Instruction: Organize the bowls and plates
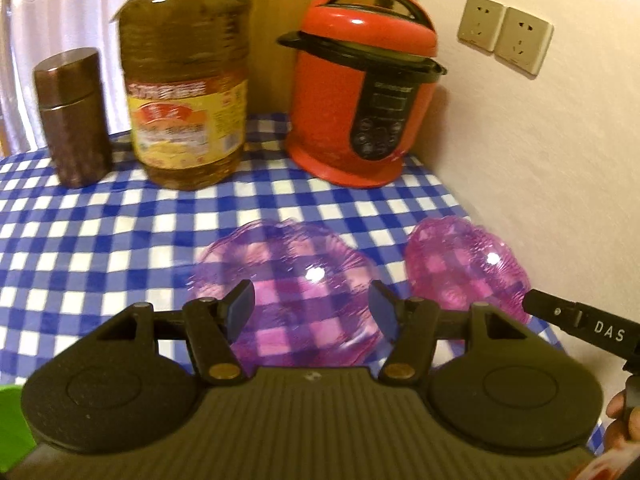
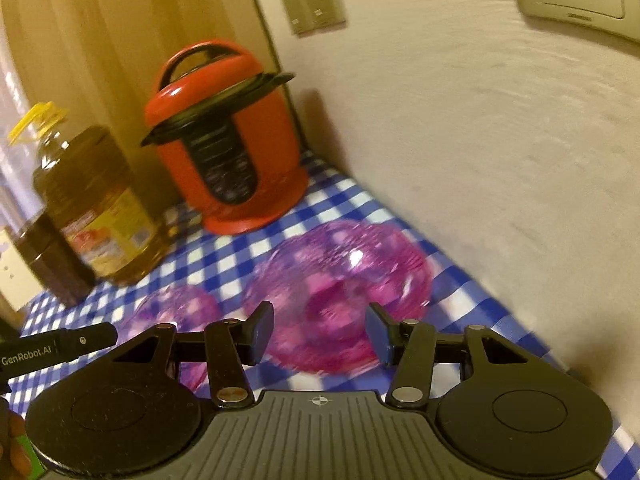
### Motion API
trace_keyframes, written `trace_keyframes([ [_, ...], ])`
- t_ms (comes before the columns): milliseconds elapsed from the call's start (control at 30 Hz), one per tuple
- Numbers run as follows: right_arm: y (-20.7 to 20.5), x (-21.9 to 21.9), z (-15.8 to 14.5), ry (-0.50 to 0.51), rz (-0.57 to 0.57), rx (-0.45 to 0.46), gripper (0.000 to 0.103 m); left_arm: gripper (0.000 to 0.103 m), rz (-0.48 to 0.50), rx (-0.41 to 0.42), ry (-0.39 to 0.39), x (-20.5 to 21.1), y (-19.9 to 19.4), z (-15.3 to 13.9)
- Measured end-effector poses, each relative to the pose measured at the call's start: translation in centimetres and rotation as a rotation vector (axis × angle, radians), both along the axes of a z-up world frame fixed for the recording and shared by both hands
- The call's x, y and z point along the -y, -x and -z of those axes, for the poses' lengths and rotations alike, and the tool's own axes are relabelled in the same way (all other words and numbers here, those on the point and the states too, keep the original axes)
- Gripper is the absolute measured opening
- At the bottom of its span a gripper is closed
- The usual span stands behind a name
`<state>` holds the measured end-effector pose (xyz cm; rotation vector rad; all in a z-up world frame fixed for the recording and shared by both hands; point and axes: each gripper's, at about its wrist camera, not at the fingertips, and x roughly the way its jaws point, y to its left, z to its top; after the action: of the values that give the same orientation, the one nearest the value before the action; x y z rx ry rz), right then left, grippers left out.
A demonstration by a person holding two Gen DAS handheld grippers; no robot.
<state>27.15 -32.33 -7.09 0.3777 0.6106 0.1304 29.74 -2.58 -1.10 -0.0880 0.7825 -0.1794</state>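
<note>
- Left gripper [image 1: 312,312]: jaws parted about halfway, nothing between the pads, hovering above the counter.
- Right gripper [image 2: 320,334]: jaws also partly open, empty; its black finger tip shows at the right edge of the left wrist view.
- Two translucent pink-purple plastic bowls with ribbed, scalloped walls sit on the counter, side by side, apart from each other.
- Left bowl [image 1: 288,280]: directly ahead of the left gripper, seen through the gap between its jaws; not touched.
- Right bowl [image 2: 340,276]: nearer the wall, ahead of the right gripper; not touched. In the left wrist view it lies to the right, close to the cream wall.
- Counter [image 1: 100,232]: covered with a blue-and-white checked cloth.
- Behind the bowls, at the back: red electric pressure cooker with black lid rim and black control panel [image 1: 360,92], standing in the corner.
- Left of it: large clear plastic bottle of amber cooking oil with a yellow label [image 1: 184,92], upright.
- Further left: dark brown cylindrical metal canister [image 1: 72,116], upright, just beside the bottle.
- Two beige wall sockets [image 1: 504,34] on the wall above right.
- Both views motion-blurred.
</note>
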Motion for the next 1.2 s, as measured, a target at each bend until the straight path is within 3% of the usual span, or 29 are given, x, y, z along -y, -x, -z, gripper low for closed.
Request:
trace_keyframes([
  [300, 0.7, -3.6, 0.7, 0.018, -0.070, -0.035, 0.051, 0.060, -0.033, -0.019, -0.008, -3.0, 2.0, 0.9],
  [833, -0.3, -7.2, 2.6, 0.037, -0.155, -0.078, 0.051, 0.059, -0.104, -0.037, -0.002, -7.2, 1.5, 3.2],
  [1200, -1.9, -9.1, 3.2, -0.037, -0.187, -0.110, 0.051, 0.053, -0.114, -0.064, 0.008, -8.6, -0.1, 3.9],
])
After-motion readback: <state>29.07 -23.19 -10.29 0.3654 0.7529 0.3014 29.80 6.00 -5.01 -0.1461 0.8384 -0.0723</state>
